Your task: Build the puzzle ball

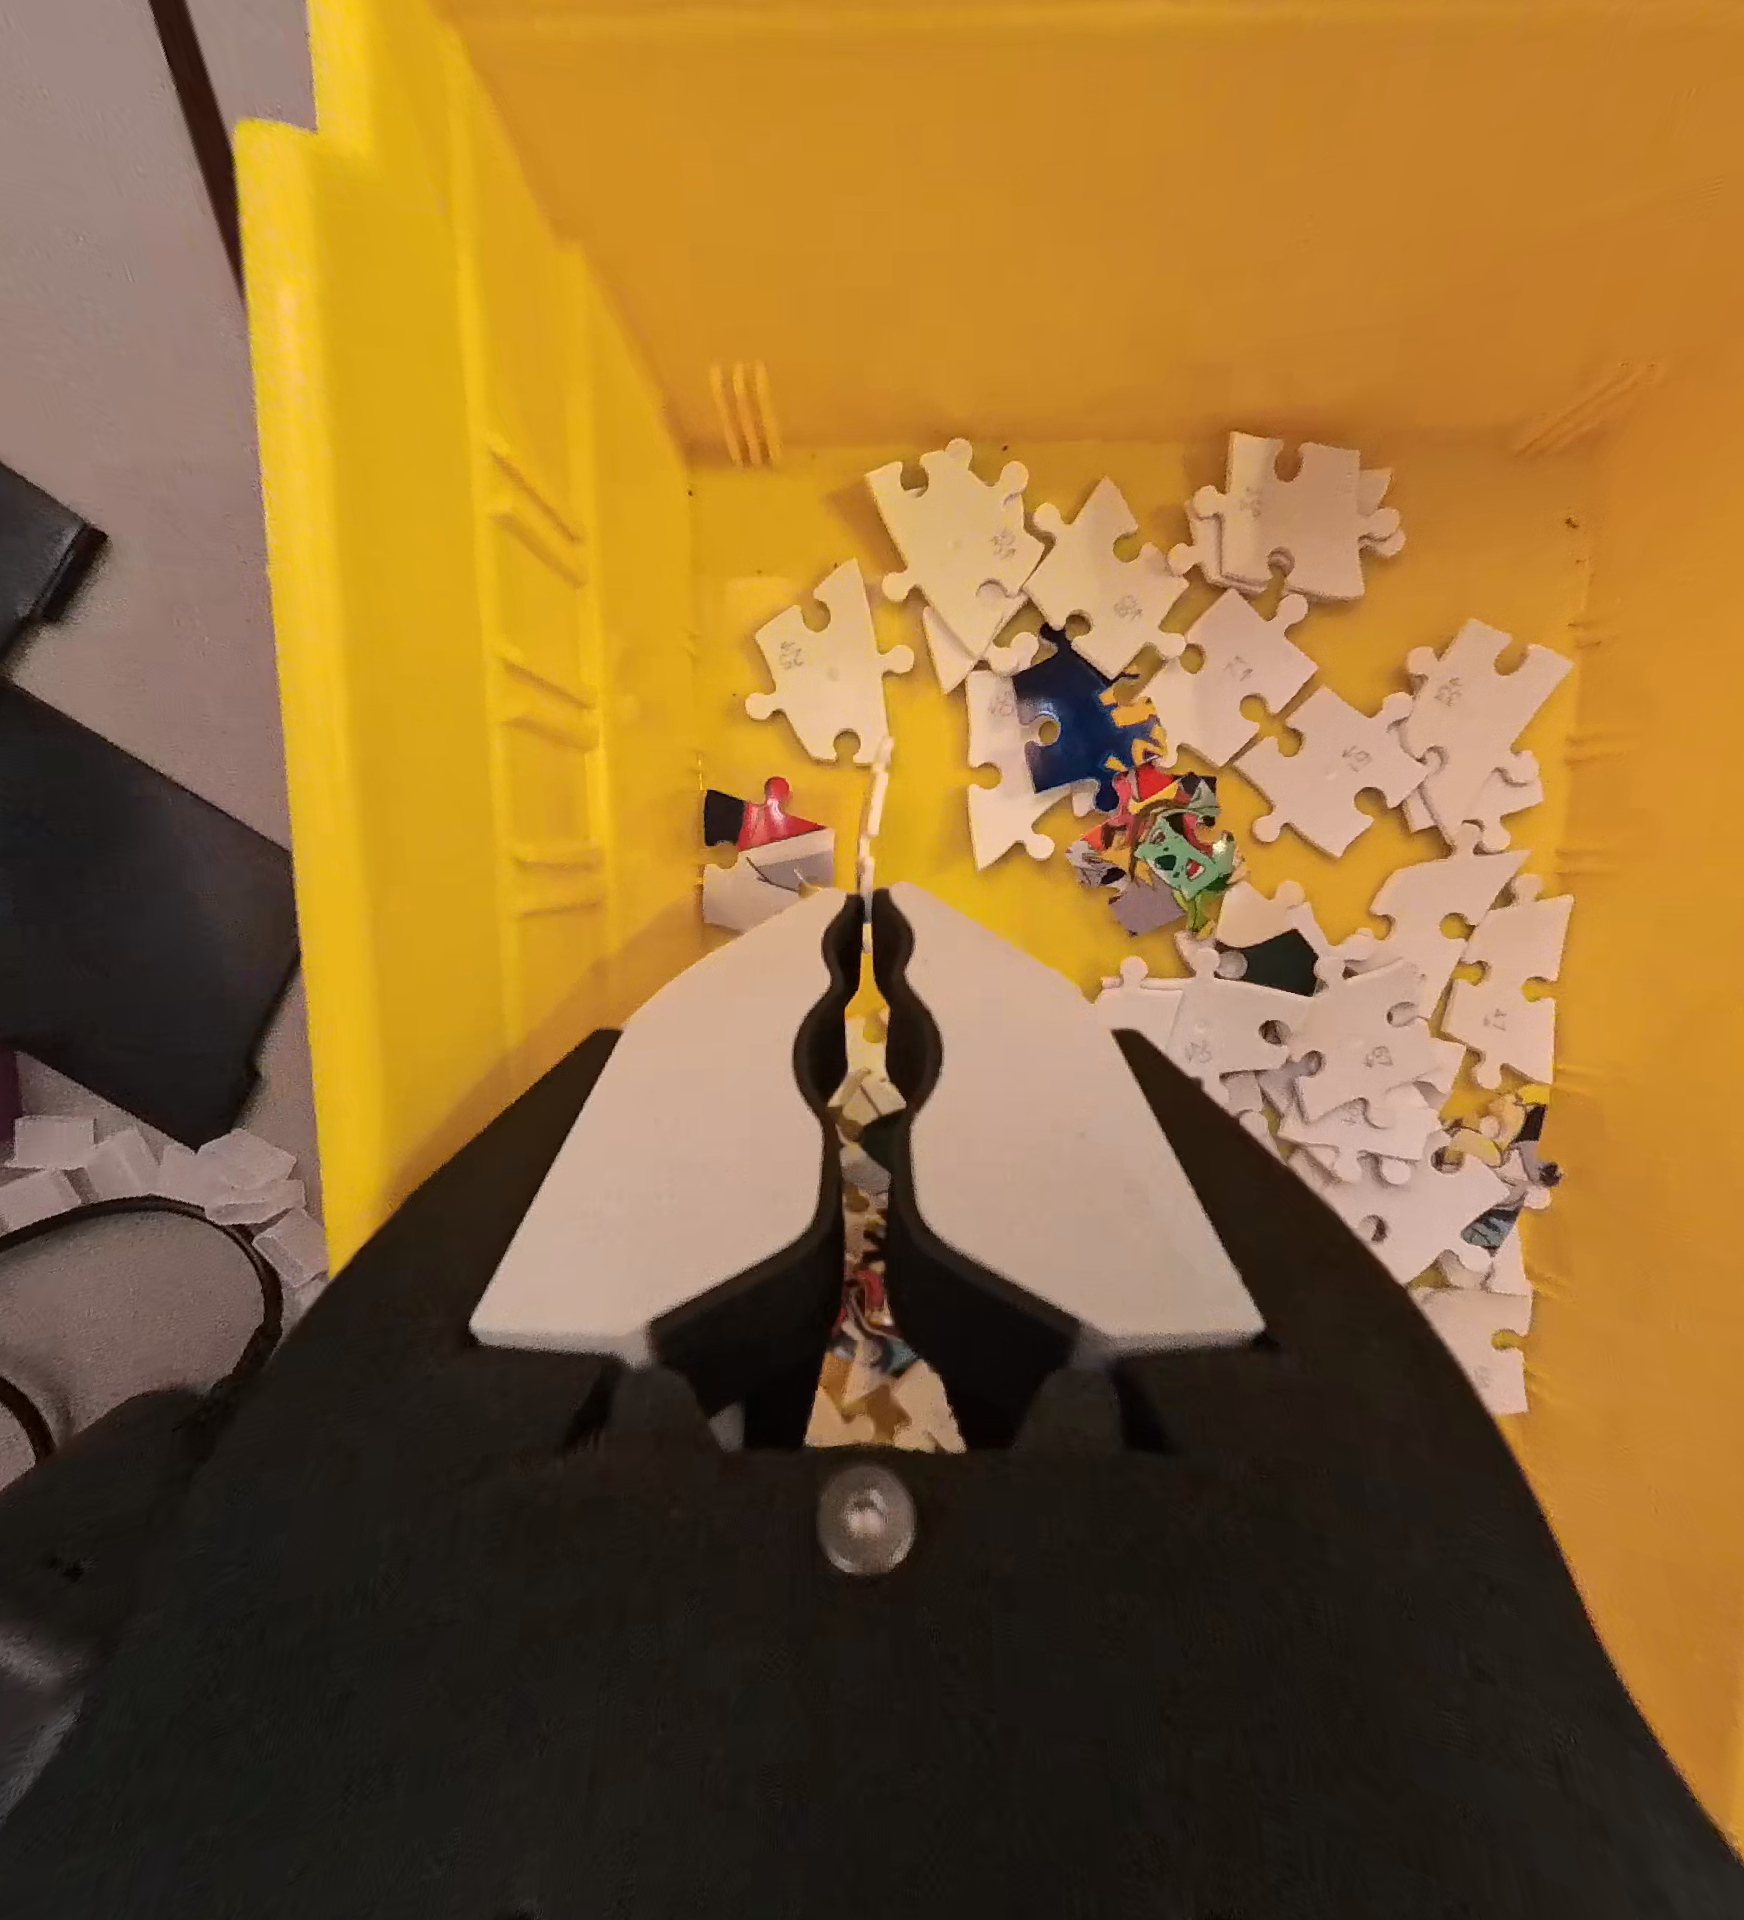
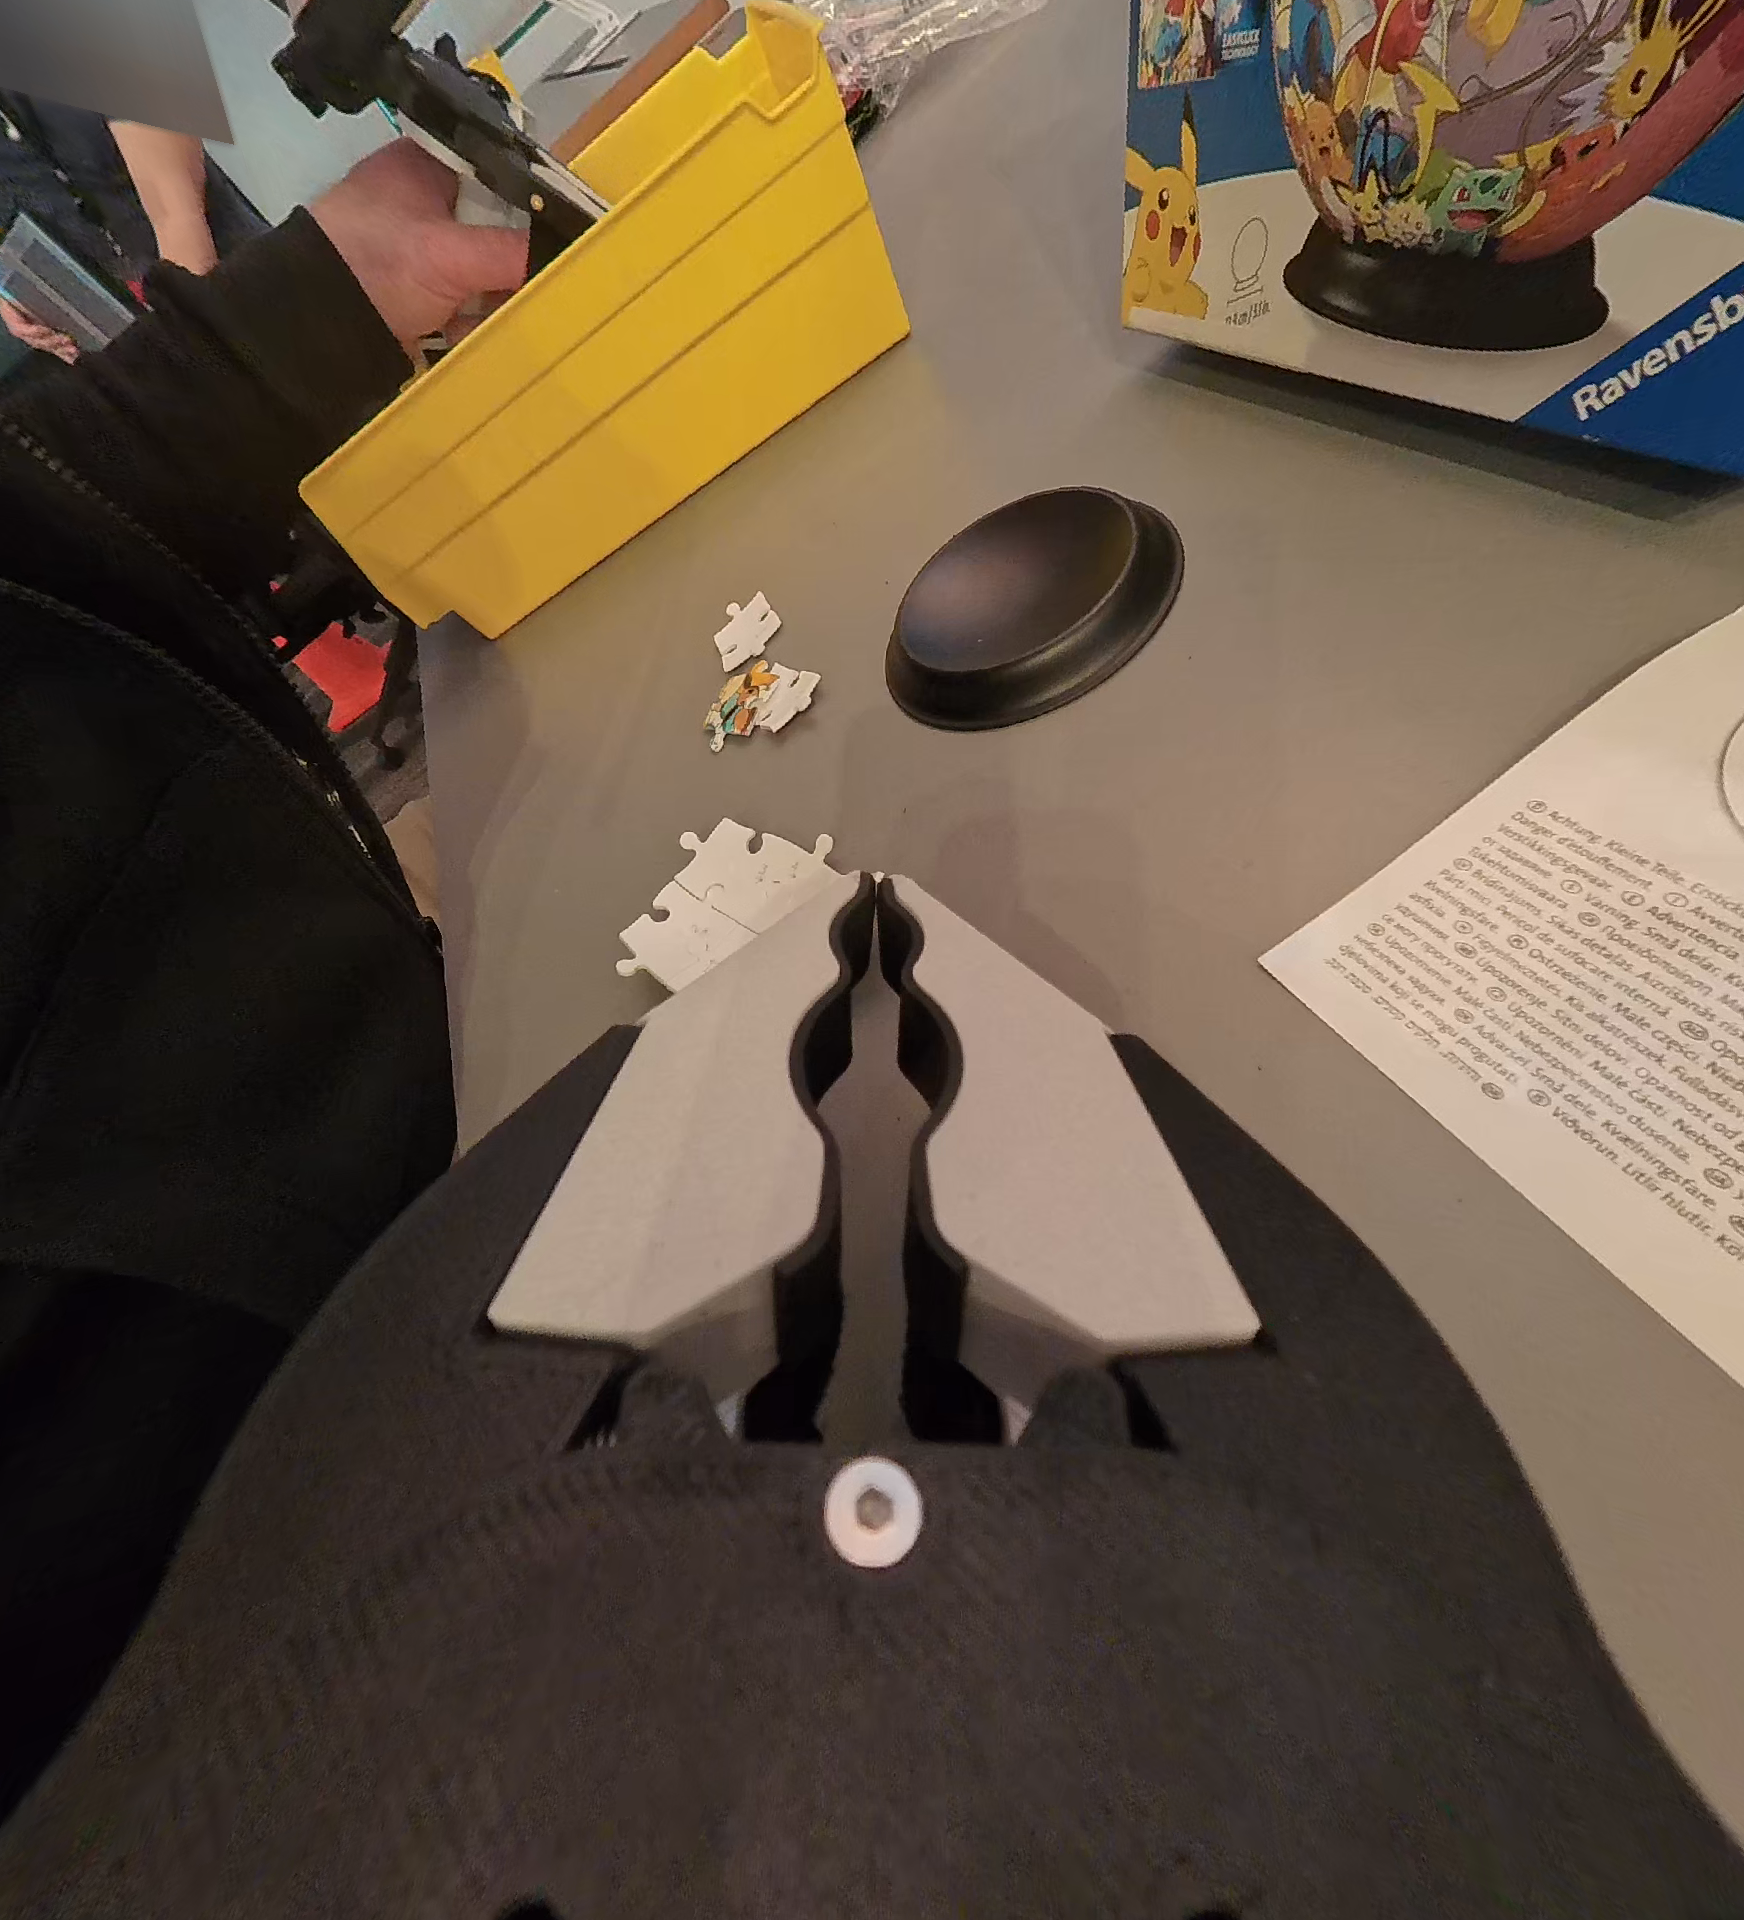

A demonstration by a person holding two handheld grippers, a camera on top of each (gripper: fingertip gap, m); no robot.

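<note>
I am holding the left gripper (image 1: 869, 904) inside the yellow bin (image 1: 1107, 260), and its fingers (image 1: 722, 1091) are pinching a single white piece (image 1: 875, 810) edge-on, which is sticking out past the tips toward 12 o'clock. Loose pieces (image 1: 1346, 769) are lying on the bin floor from 12 to 3 o'clock of the tips, most showing white backs, a few showing colour. Just at 10 o'clock of the tips a red and black piece (image 1: 766, 821) is leaning against the bin's left wall.

I am keeping the right gripper (image 2: 873, 883) low over the grey desk (image 2: 1315, 810), its fingers (image 2: 1034, 1143) pressed together at the tips; I cannot tell whether anything is between them. A joined white section (image 2: 722, 904) is lying on the desk just at 10 o'clock of those tips, partly hidden under the left finger. Farther toward 11 o'clock three small pieces (image 2: 759, 670) are sitting near the black stand (image 2: 1034, 608). The bin is resting at 11 o'clock, the puzzle box (image 2: 1470, 208) at 1 o'clock, and an instruction sheet (image 2: 1595, 997) at 3 o'clock.
</note>
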